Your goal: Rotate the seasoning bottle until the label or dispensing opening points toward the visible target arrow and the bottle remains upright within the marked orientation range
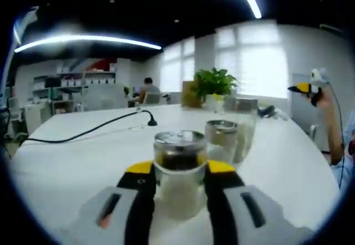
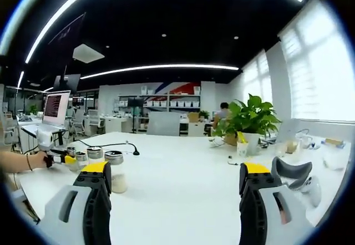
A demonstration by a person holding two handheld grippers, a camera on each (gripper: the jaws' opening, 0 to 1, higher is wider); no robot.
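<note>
A glass seasoning bottle (image 1: 178, 170) with a metal lid and dark contents stands upright on the white table (image 1: 83, 162). My left gripper (image 1: 179, 173) is shut on it, its yellow-tipped jaws pressing both sides. Two similar bottles (image 1: 222, 137) stand just behind it to the right. In the right gripper view the left gripper (image 2: 62, 158) is held by a hand at the far left among the bottles (image 2: 115, 173). My right gripper (image 2: 176, 175) is raised above the table, open wide with nothing between its jaws; it also shows as the right gripper (image 1: 304, 88) at the far right.
A black cable with a gooseneck end (image 1: 111, 124) runs across the table's left half. A potted plant (image 1: 213, 84) stands at the far edge. A white headset (image 2: 297, 173) lies to the right and a laptop (image 2: 55, 107) to the left. A person (image 1: 147, 88) sits far behind.
</note>
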